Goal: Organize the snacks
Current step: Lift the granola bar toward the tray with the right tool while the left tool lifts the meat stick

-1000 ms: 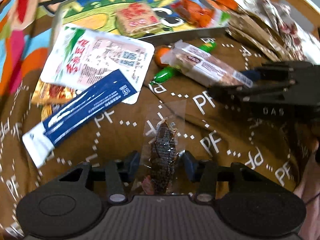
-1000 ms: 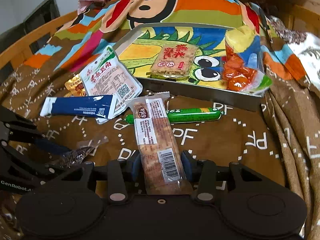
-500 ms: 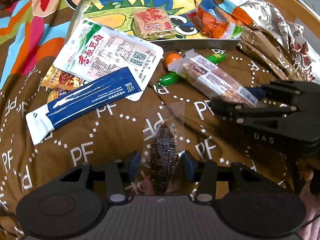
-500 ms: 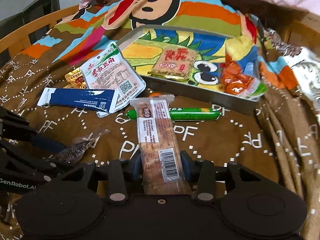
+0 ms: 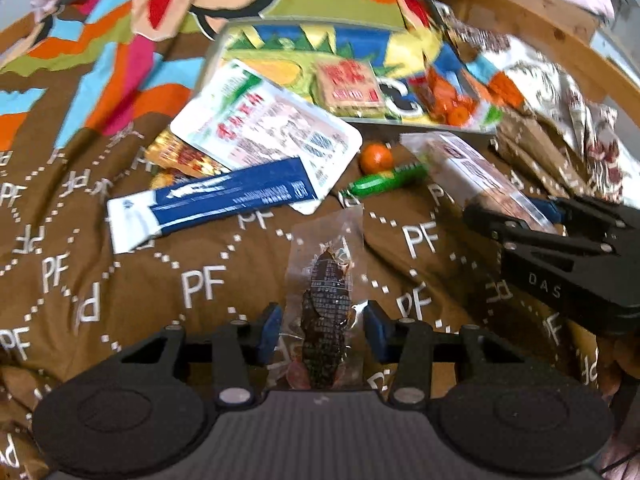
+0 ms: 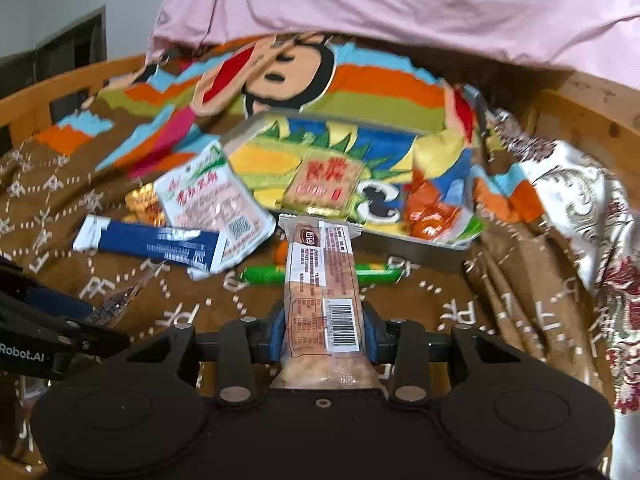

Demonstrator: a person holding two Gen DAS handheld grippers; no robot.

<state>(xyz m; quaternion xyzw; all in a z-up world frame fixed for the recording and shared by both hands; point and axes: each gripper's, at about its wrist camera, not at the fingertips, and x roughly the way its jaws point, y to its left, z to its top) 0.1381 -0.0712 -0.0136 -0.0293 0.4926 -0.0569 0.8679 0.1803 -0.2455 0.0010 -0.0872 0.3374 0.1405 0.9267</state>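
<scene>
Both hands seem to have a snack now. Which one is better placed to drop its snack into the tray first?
Probably the right. The right gripper has its jaws shut on the long biscuit pack, whose tip already points at the tray just beyond it. The left gripper, holding the dark snack packet, sits farther back.

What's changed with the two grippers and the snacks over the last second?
Both grippers have lifted and tilted toward the tray. The right gripper has just been closing its jaws on the long biscuit pack, now raised off the blanket. The left gripper keeps the dark clear-wrapped snack between its pads. The blue sachet, white pouch, green sausage and the tray's snacks stayed put.
</scene>
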